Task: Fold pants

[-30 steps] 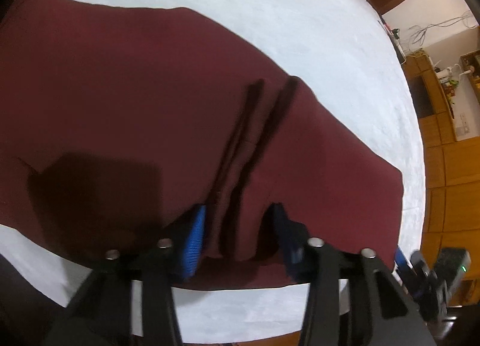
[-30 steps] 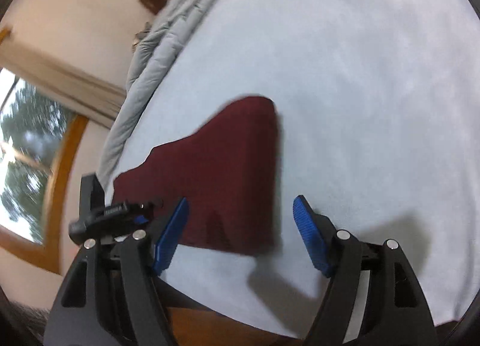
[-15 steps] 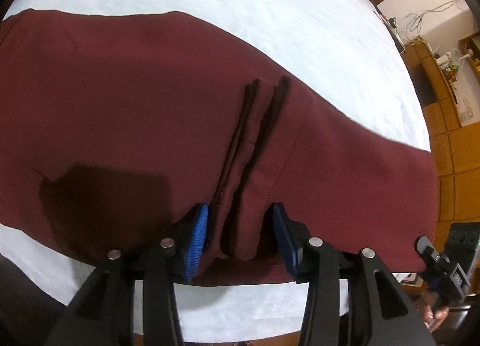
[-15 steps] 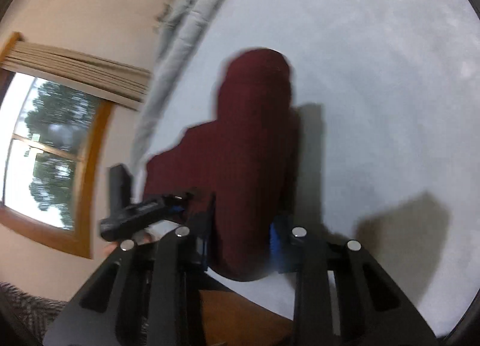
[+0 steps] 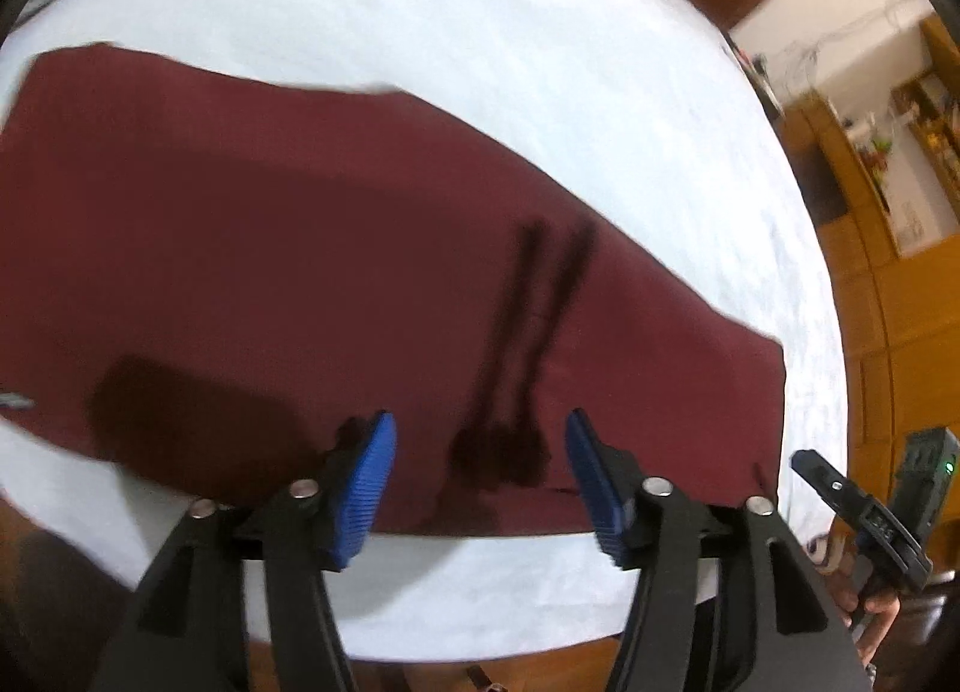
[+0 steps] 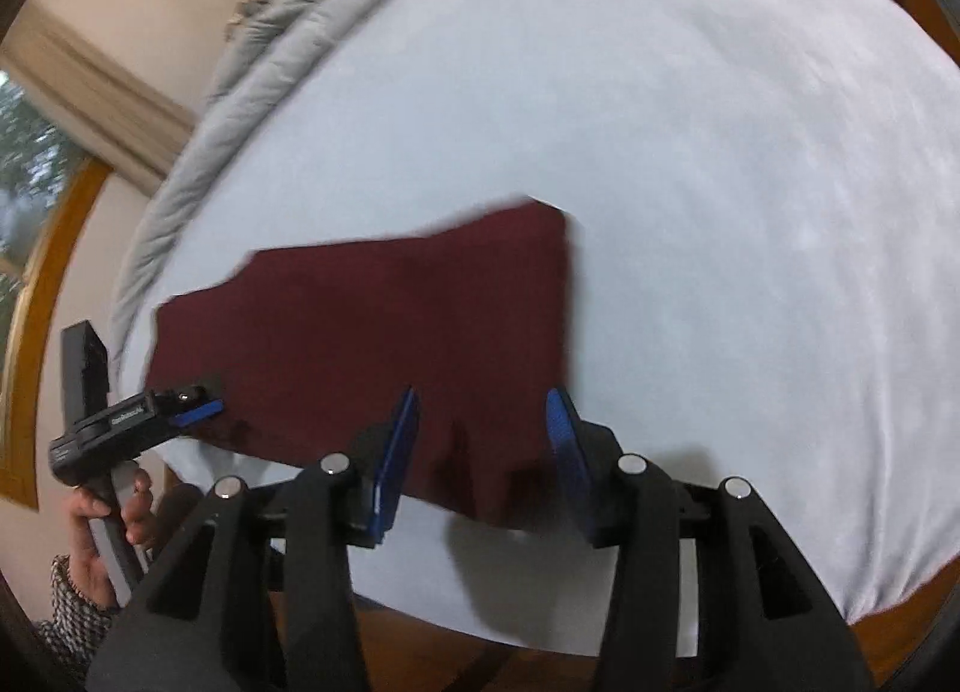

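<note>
Pants [image 5: 336, 272] cut off at left frame edge in left wrist view, far edge motion-blurred. Shelf items [image 5: 900, 140] at right too small to identify. Window [image 6: 30, 200] smeared, cropped.

A big bed [image 5: 540, 62] holds everything. It has a smooth white sheet on top. Dark red pants [image 5: 300, 272] lie flat on the sheet, close to the near edge of the bed. They are spread out long, from one side to the other. A grey puffy blanket [image 6: 252, 68] lies bunched along the far side of the bed. The blanket and the pants are well apart.
</note>
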Demonstrator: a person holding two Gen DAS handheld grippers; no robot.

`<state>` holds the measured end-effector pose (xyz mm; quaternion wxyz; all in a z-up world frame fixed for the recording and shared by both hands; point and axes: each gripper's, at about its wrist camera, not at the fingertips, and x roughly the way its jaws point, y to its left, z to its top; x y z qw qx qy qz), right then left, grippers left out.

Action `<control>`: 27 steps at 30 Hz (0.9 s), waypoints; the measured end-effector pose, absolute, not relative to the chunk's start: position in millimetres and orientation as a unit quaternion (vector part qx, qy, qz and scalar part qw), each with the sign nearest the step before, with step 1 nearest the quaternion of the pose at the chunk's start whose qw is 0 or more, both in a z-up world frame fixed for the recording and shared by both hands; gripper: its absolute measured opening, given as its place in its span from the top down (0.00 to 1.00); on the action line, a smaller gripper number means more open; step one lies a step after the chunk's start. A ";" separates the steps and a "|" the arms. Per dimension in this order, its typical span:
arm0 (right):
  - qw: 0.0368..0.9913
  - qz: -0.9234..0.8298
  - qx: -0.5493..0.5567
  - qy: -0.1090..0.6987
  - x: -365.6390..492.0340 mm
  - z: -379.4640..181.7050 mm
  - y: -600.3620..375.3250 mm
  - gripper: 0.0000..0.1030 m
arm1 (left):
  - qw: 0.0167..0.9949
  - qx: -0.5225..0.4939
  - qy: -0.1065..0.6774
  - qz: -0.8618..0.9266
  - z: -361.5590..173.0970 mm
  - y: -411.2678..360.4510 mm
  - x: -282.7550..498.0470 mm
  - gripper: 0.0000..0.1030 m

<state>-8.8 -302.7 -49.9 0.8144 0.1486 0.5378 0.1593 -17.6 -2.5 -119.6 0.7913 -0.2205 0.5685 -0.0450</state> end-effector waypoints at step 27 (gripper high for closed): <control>0.746 0.274 0.142 0.590 27.8 -105.8 -150.4 0.52 | 0.764 -0.450 0.444 0.129 -134.9 243.0 -105.5 0.29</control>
